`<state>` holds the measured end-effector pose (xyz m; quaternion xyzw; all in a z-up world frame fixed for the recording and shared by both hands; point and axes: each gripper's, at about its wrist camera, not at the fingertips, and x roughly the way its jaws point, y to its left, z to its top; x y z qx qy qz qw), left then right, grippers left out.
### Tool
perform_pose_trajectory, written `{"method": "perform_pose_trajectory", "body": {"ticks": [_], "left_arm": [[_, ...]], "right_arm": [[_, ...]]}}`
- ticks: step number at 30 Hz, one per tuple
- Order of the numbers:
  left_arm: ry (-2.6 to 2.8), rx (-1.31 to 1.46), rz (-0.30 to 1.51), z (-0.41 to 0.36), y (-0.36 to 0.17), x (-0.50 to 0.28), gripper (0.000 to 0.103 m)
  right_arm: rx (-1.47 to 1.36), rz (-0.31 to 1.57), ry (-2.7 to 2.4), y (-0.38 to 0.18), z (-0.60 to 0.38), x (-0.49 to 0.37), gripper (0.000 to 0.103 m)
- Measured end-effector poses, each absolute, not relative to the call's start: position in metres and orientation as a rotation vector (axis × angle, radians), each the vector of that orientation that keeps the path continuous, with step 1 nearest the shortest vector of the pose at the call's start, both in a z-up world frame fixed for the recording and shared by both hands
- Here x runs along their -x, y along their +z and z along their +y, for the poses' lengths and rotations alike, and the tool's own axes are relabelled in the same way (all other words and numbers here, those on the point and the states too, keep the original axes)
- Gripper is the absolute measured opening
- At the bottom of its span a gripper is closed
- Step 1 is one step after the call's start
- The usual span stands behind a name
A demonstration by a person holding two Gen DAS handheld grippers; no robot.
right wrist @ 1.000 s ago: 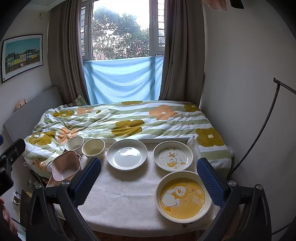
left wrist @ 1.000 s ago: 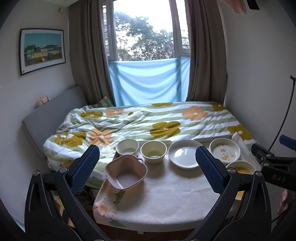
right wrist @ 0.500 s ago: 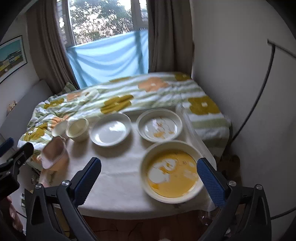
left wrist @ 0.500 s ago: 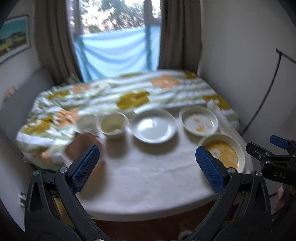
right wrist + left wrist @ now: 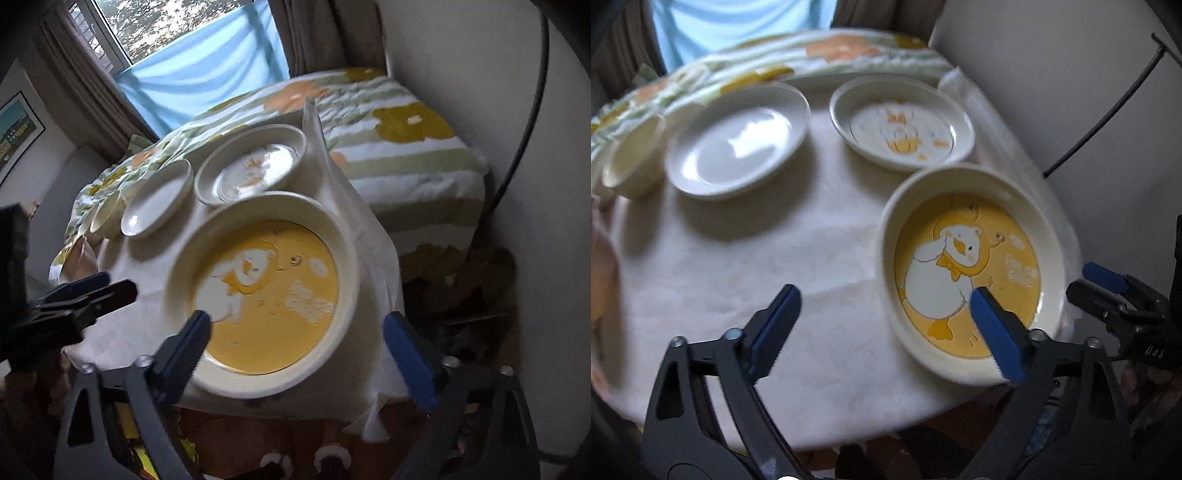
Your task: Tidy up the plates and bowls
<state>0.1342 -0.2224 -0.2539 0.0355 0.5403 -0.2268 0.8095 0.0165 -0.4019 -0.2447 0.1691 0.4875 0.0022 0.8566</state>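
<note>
A large yellow duck plate (image 5: 971, 269) sits at the near right of the cloth-covered table (image 5: 775, 251). My left gripper (image 5: 886, 325) hovers over its near left rim, jaws closing. One finger is above the cloth and the other above the plate's inside, with no pad pressing. My right gripper (image 5: 299, 347) stands over the same yellow plate (image 5: 266, 295). Its jaws are closing around the near right rim without touching it. Behind lie a small white duck plate (image 5: 901, 125), a plain white plate (image 5: 738, 140) and a cream bowl (image 5: 631, 158).
A pink dish (image 5: 602, 266) is blurred at the left edge. A bed with a flowered quilt (image 5: 399, 147) stands behind the table. A wall and a black cable (image 5: 524, 122) run on the right. The table's near edge drops to the floor (image 5: 295, 424).
Both grippers have come down and tilted toward the table, from a wide room view to close over the yellow duck plate. Both pairs of jaws have narrowed.
</note>
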Motion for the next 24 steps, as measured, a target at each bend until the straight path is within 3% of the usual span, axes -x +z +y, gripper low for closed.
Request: {"method": "perform_pose_trajectory", "body": {"ticks": [5, 9, 11, 15, 24], "left_arm": [[-0.491, -0.083, 1.222, -0.239, -0.287, -0.146, 0.052], [-0.492, -0.083, 1.255, -0.245, -0.298, -0.146, 0.033], [-0.492, -0.092, 1.245, -0.246, -0.298, -0.145, 0.028], [-0.495, -0.083, 1.234, -0.249, -0.299, -0.146, 0.027], [-0.469, -0.087, 1.22, -0.248, -0.296, -0.144, 0.027]], "right_arm": [[-0.373, 1.038, 0.065, -0.266, -0.419, -0.036, 0.056], [-0.388, 1.052, 0.095, -0.279, -0.431, -0.05, 0.03], [-0.386, 1.057, 0.099, -0.282, -0.434, -0.054, 0.024], [-0.382, 1.06, 0.104, -0.286, -0.438, -0.059, 0.015], [-0.334, 1.06, 0.151, -0.287, -0.439, -0.062, 0.015]]}}
